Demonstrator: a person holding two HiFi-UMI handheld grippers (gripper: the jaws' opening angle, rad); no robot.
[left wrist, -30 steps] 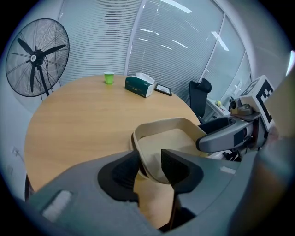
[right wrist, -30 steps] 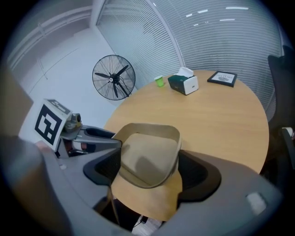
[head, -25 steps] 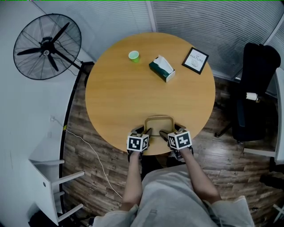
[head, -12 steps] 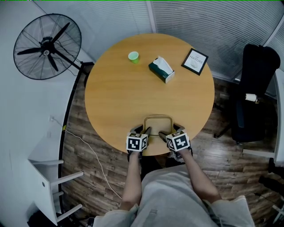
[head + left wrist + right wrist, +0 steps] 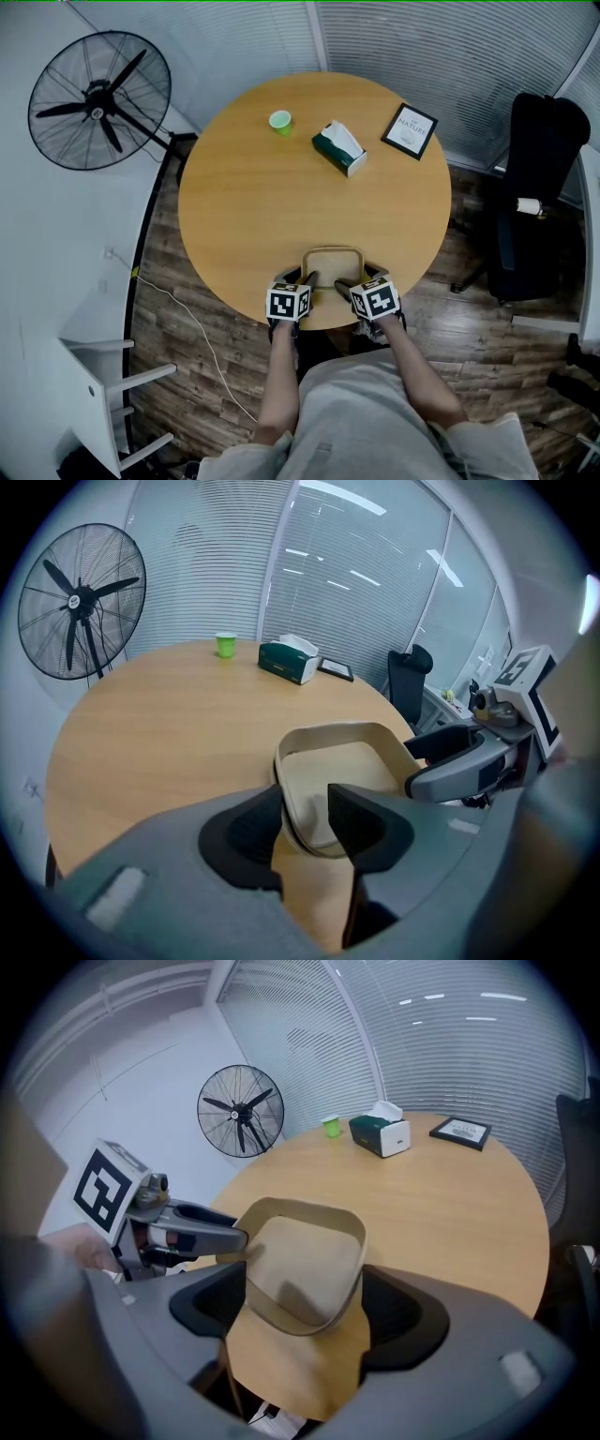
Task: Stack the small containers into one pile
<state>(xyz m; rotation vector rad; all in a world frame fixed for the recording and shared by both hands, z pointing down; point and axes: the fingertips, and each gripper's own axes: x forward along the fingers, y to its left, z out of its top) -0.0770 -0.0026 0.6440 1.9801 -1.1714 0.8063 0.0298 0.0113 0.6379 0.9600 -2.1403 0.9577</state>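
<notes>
Both stood spread: left hand-held gripper straddling the tub's near wall, right hand-held gripper flanking it; light and bendy, I judged, so pinch the rim.

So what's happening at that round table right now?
A person is working a handheld gripper in each hand on a beige square container at the near edge of the round wooden table. The left gripper has the container's near wall between its jaws, with a gap showing. The right gripper has its jaws wide, one on either side of the container; whether they press it is unclear. A green cup, a tissue box and a framed picture sit at the far side.
</notes>
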